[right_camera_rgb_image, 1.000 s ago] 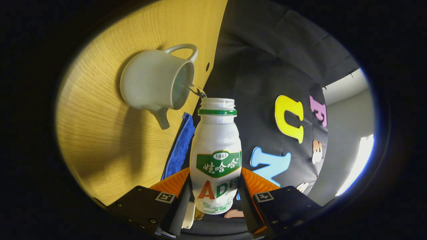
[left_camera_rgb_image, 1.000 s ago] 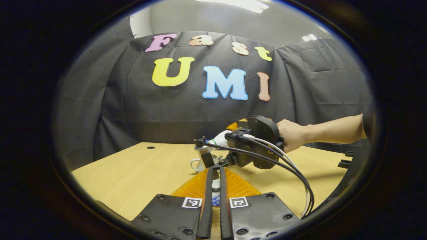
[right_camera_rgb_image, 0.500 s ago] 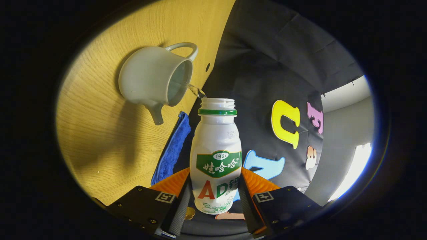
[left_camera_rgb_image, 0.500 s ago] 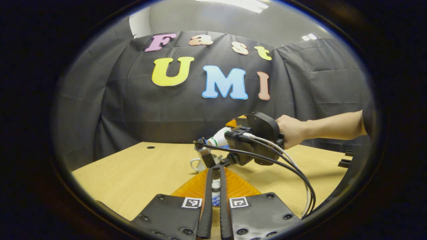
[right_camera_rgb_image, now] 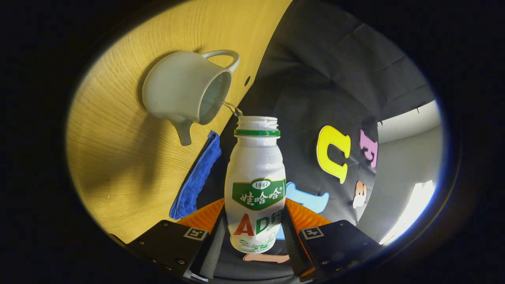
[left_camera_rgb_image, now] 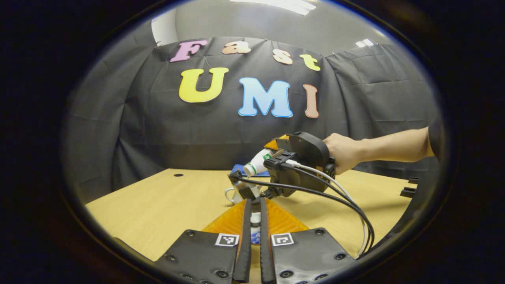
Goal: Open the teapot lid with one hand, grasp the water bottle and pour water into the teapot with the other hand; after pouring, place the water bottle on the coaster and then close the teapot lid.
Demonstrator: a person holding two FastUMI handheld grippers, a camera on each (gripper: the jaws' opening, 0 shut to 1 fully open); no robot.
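White teapot (right_camera_rgb_image: 185, 92): lidless, on worktop (right_camera_rgb_image: 118, 157), ahead of right gripper (right_camera_rgb_image: 254, 236); thin water stream enters it. Water bottle (right_camera_rgb_image: 255, 185): uncapped, tilted, clamped between right jaws. Left gripper (left_camera_rgb_image: 252, 236): jaws nearly closed on teapot lid (left_camera_rgb_image: 255, 221).

Worktop (left_camera_rgb_image: 158, 205) bare on the left side, open passage there. Centre crowded: right gripper (left_camera_rgb_image: 272, 157) with tilted water bottle (right_camera_rgb_image: 255, 185) hangs above open teapot (right_camera_rgb_image: 185, 92); its cables (left_camera_rgb_image: 339, 201) loop down to the right. Blue cloth (right_camera_rgb_image: 195, 177) lies beside teapot, toward booth wall
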